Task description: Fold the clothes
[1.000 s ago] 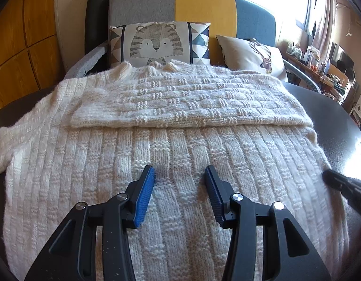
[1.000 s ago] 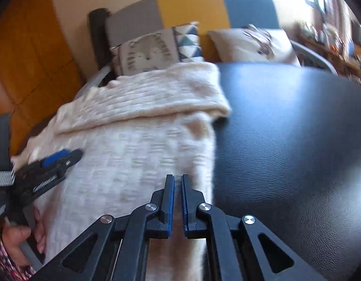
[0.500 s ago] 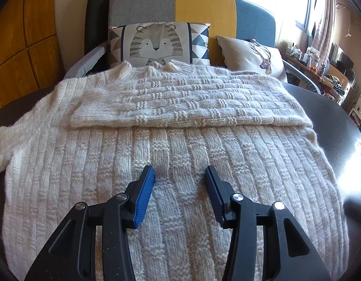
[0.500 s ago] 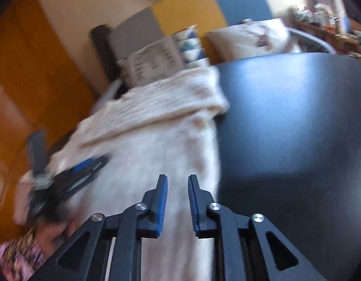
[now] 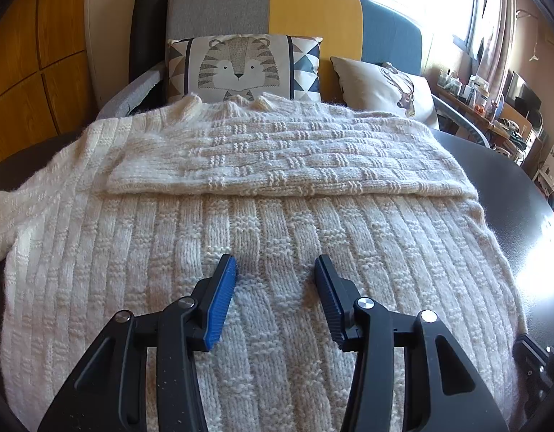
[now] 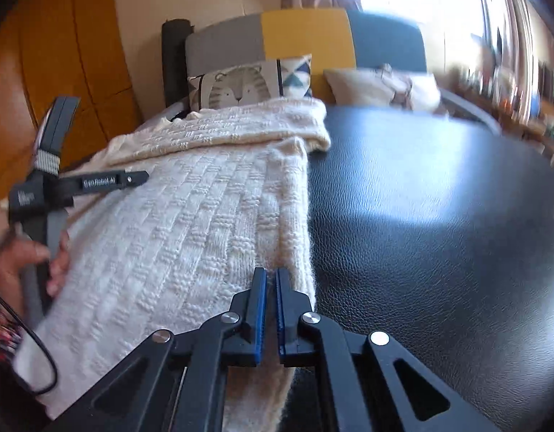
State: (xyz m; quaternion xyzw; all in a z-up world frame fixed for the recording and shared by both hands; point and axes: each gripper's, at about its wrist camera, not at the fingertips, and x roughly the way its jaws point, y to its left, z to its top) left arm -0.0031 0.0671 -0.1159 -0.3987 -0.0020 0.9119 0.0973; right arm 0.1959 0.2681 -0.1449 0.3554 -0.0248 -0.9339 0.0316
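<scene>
Cream cable-knit fills the near view: the sweater (image 5: 277, 223) lies flat on the black leather table (image 6: 439, 216), under the left gripper (image 5: 275, 295), which hangs released and empty over its middle. The right gripper (image 6: 271, 306) is clenched on nothing above the hem edge at six o'clock. Toward twelve o'clock one sleeve (image 5: 284, 158) is already folded across the chest; the other, at nine o'clock, and the body folds look left to do.

Both fisheye views sit low and close, angled down along their fingers toward the grey, yellow and blue sofa back (image 5: 269, 7). The left centres the cream knitted sweater (image 5: 262, 223); the right keeps the sweater in its left half, black leather-look surface (image 6: 439, 216) filling its right half.
</scene>
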